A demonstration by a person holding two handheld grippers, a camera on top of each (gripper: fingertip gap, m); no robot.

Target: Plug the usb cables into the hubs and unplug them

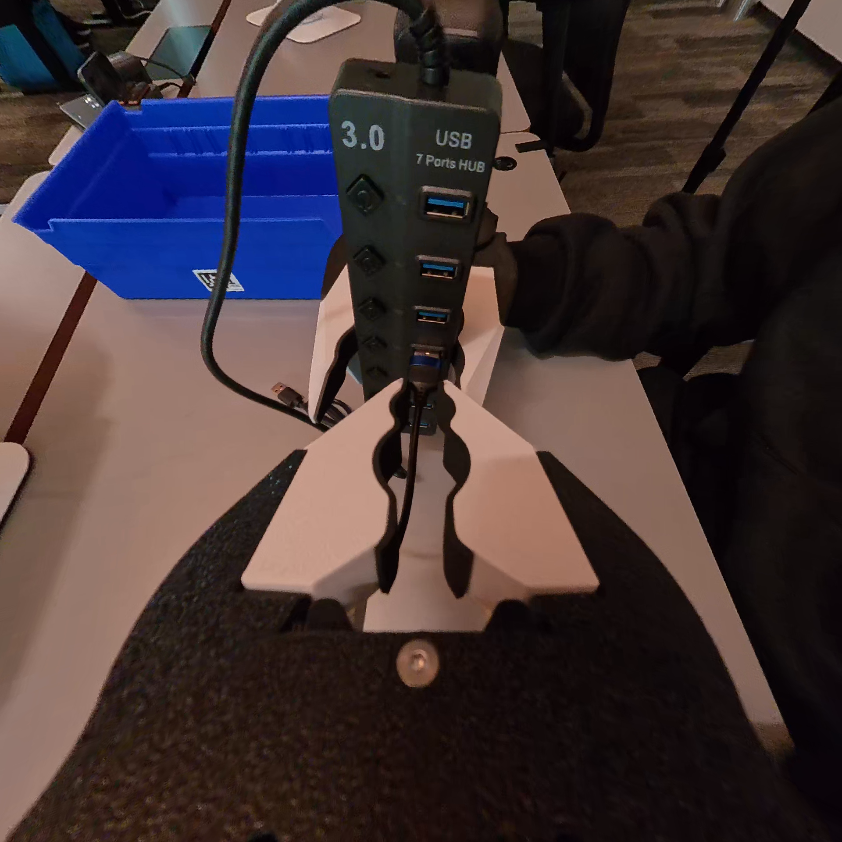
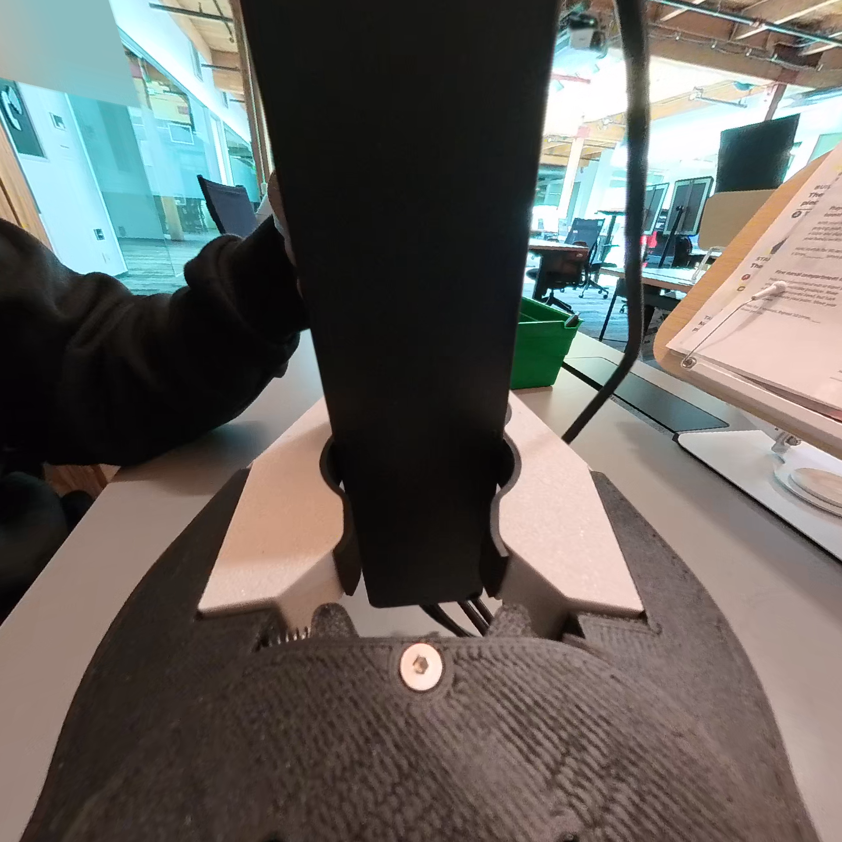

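Above the pale grey table (image 1: 136, 455), the right gripper (image 2: 417, 496) is clamping the upright black plastic hub (image 1: 410, 237).
The left gripper (image 1: 421, 401) is pinching a thin black USB cable's plug (image 1: 426, 364) at the 4th port.

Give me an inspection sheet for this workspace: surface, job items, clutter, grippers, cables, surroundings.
Surface: pale grey table, mostly bare near the grippers.
Job's things: tall black seven-port USB hub held upright; blue-tipped USB plug at its fourth port, three blue ports above it vacant.
Clutter: blue plastic bin; green plastic bin; wooden document stand with papers.
Grippers: left gripper closed on the plug's thin black cable; right gripper clamps the hub's lower end.
Cables: thick black hub lead loops down to a loose connector on the table.
Surroundings: open office with desks and chairs; person's dark sleeve.
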